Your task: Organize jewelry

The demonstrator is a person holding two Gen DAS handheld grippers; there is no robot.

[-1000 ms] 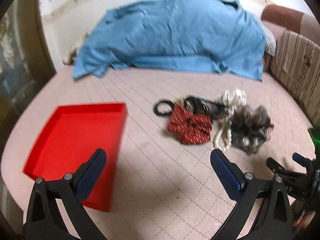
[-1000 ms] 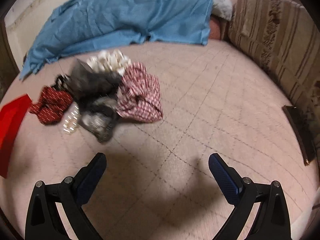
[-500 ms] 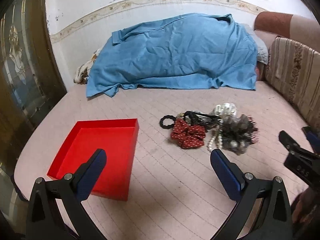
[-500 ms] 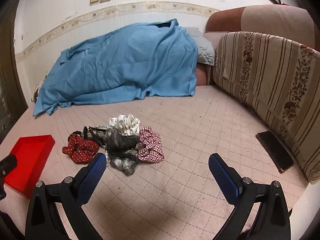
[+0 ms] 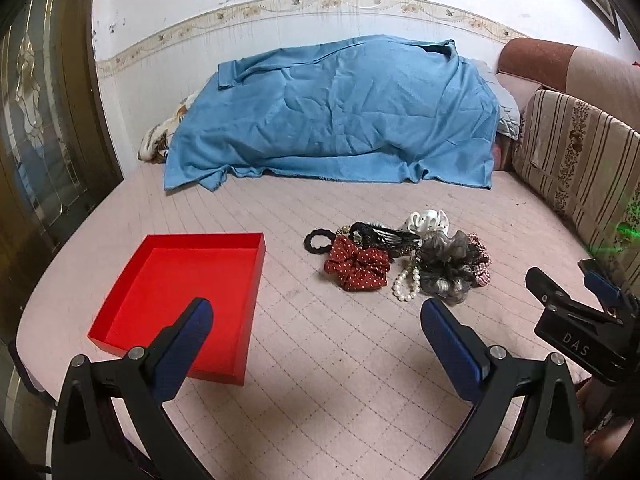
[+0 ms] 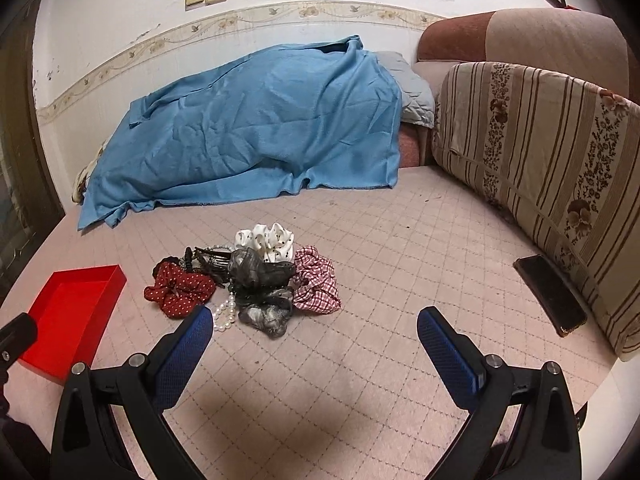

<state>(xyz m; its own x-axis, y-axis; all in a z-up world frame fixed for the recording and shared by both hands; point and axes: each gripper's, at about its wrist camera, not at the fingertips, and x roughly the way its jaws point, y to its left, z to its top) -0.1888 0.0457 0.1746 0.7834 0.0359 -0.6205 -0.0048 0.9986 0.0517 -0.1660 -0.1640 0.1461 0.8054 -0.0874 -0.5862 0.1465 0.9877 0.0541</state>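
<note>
A pile of accessories lies on the pink quilted bed: a red dotted scrunchie (image 5: 357,268) (image 6: 178,288), a pearl string (image 5: 407,285) (image 6: 225,314), a grey scrunchie (image 5: 448,264) (image 6: 262,288), a white dotted scrunchie (image 6: 264,240), a red checked scrunchie (image 6: 316,284), a black hair tie (image 5: 319,241) and a dark clip (image 5: 384,236). An empty red tray (image 5: 256,276) (image 6: 116,284) sits left of the pile. My left gripper (image 5: 316,320) is open and empty, above the bed near the tray. My right gripper (image 6: 314,328) is open and empty, just in front of the pile.
A blue blanket (image 5: 340,112) (image 6: 248,128) covers a mound at the back by the wall. A striped cushion (image 6: 540,160) lines the right side, with a dark phone (image 6: 550,294) lying at its foot. A dark door frame (image 5: 52,120) stands at the left.
Both grippers have pulled back and up from the pile, so more of the bed and wall shows. Both stay open and empty. The pile and tray have not moved.
</note>
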